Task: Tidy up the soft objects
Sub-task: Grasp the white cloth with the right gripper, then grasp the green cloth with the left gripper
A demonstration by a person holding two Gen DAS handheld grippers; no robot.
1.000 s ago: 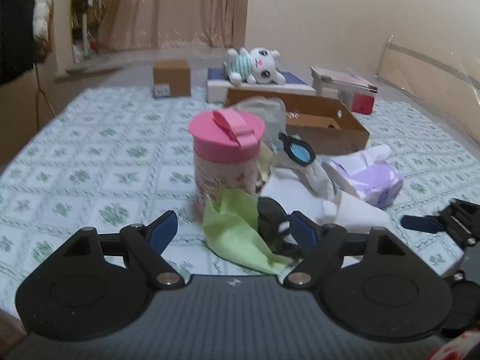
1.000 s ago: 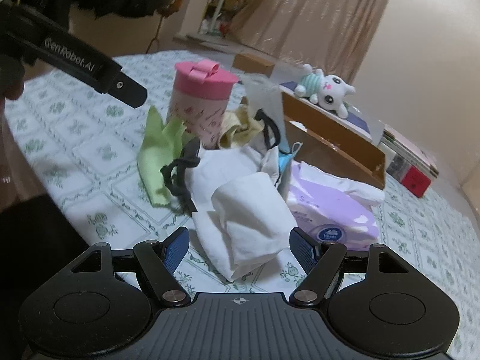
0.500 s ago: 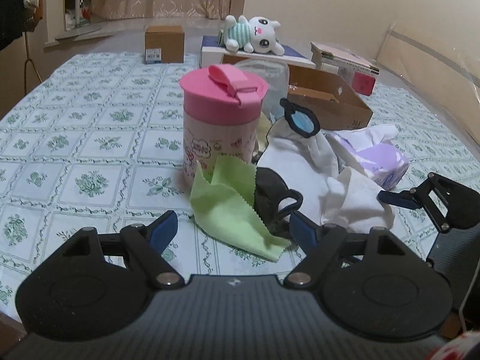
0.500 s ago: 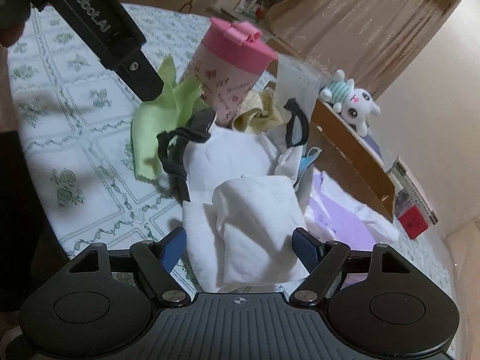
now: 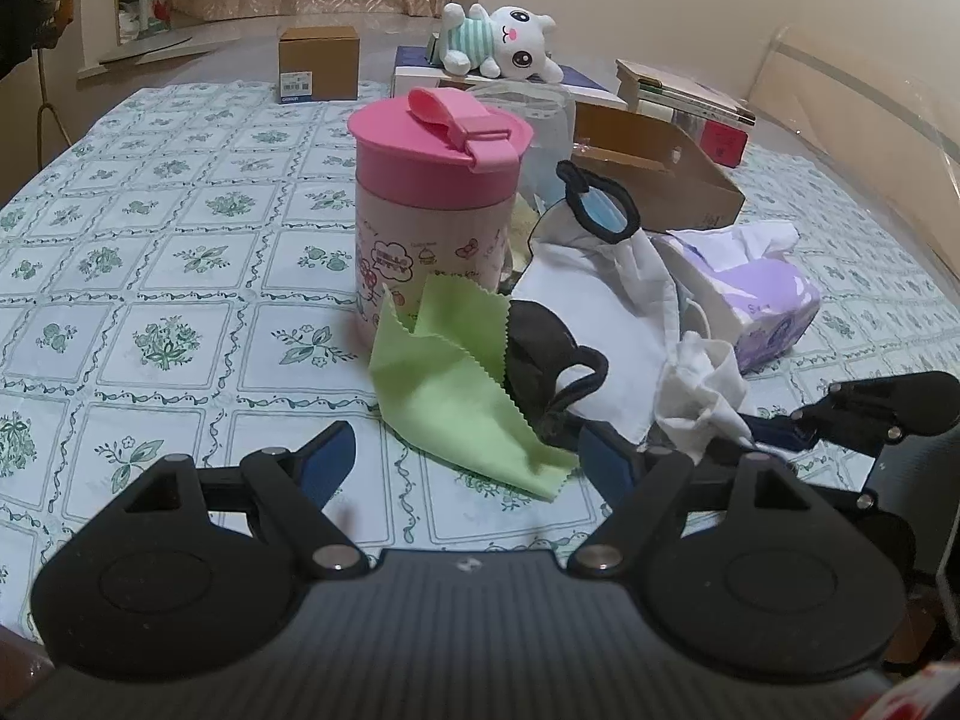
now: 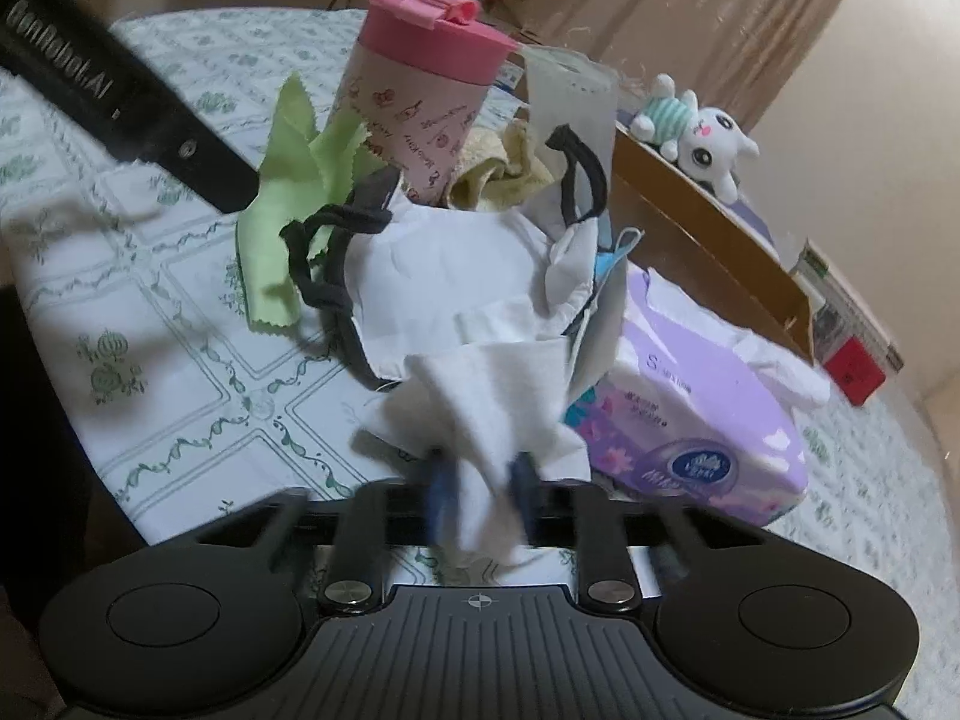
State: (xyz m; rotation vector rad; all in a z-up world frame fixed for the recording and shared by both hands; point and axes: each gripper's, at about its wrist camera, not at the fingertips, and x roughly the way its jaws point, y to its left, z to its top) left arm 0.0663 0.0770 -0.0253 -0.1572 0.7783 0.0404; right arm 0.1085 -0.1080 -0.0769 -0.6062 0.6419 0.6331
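beside the purple tissue pack, the right tool has just been closing — pinching a white tissue; the left tool hangs spread over the green cloth.

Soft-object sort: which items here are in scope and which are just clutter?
In scope:
- white tissue, with the right gripper just closed on it
- green cloth
- black face mask
- blue face mask
- yellow cloth
- purple tissue pack
- left gripper, jaws open

Lying about:
- pink-lidded cup
- cardboard tray
- small brown box
- books
- plush toy, soft but away from the pile
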